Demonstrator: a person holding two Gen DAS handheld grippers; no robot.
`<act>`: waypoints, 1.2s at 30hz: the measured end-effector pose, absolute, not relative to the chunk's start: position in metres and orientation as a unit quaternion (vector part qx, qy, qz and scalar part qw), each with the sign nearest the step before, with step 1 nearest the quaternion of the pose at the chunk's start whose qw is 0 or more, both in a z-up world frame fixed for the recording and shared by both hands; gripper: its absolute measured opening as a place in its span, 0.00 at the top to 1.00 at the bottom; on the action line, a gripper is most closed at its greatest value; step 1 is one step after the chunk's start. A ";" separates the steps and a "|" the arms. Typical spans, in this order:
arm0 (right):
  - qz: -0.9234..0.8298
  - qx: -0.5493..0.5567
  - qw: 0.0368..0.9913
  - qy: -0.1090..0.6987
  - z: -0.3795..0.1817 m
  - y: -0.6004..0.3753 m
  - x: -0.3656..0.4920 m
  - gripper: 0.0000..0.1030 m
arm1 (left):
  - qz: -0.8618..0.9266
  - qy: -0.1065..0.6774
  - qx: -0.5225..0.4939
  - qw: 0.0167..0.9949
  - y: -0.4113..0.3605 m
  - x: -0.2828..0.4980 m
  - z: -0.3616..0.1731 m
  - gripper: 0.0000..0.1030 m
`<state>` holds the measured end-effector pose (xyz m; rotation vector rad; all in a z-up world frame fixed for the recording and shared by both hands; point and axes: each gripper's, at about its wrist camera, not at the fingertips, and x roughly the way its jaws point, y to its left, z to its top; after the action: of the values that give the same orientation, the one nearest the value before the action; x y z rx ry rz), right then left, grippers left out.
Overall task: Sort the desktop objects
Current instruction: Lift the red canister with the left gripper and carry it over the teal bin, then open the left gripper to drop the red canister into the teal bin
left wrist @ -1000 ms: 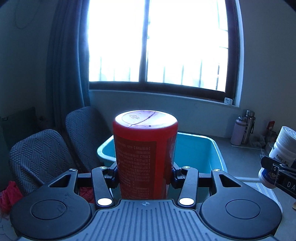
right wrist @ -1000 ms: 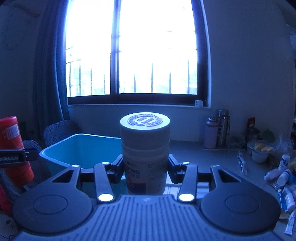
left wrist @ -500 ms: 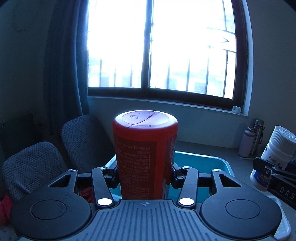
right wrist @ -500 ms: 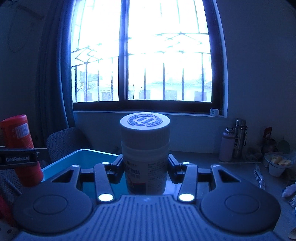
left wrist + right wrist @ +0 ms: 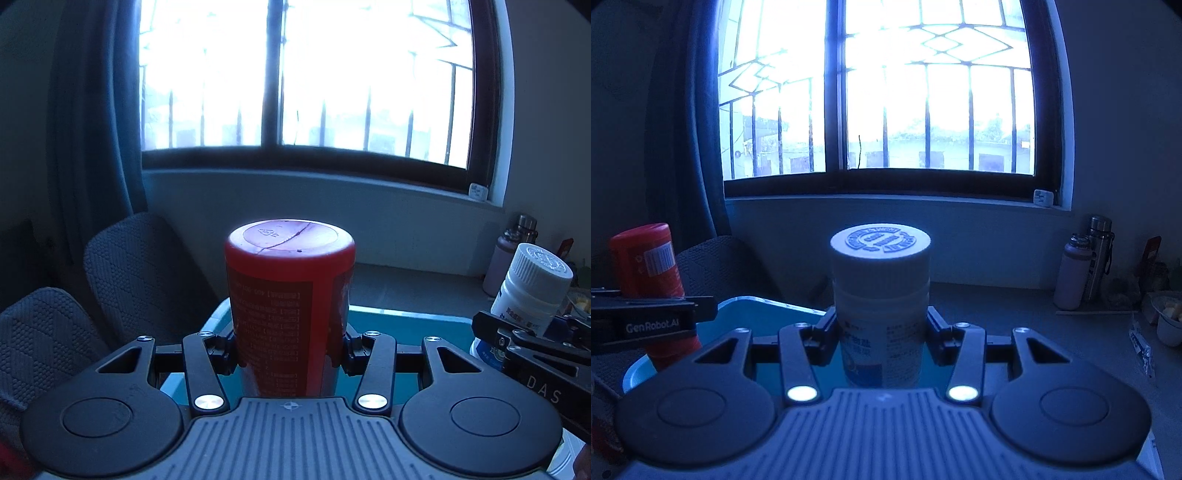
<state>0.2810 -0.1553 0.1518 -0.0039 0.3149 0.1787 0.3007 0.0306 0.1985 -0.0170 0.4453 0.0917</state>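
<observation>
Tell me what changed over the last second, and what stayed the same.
Both views tilted upward: the teal bin slid lower and shows less in each frame, while the window fills more of it. Nothing was taken hold of or let go. The left gripper stays shut on the red canister and the right gripper on the white pill bottle, both upright above the bin.

Smooth red plastic can (image 5: 288, 295) with a printed paper label. Ribbed white plastic cap on the matt pill bottle (image 5: 881, 291). Matt black plastic tools, left (image 5: 290, 350) and right (image 5: 881, 341). Glossy teal plastic bin (image 5: 738, 306). Quilted grey cloth chairs (image 5: 136, 269). Brushed metal flask (image 5: 1099, 254).
</observation>
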 end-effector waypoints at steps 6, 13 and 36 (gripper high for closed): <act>0.085 -0.007 0.978 0.192 0.138 -0.140 0.305 0.54 | 0.035 0.260 0.001 0.965 0.043 0.333 0.174 0.51; 0.077 -0.018 0.965 0.249 0.124 -0.125 0.326 0.54 | 0.020 0.300 0.007 0.954 0.056 0.355 0.152 0.51; 0.039 -0.032 0.953 0.300 0.125 -0.107 0.339 0.43 | 0.006 0.351 0.004 0.936 0.071 0.361 0.128 0.40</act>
<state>0.3390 -0.1075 0.1254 -0.0660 0.6093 0.0800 0.3609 0.0706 0.1285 0.0084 0.7165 0.0132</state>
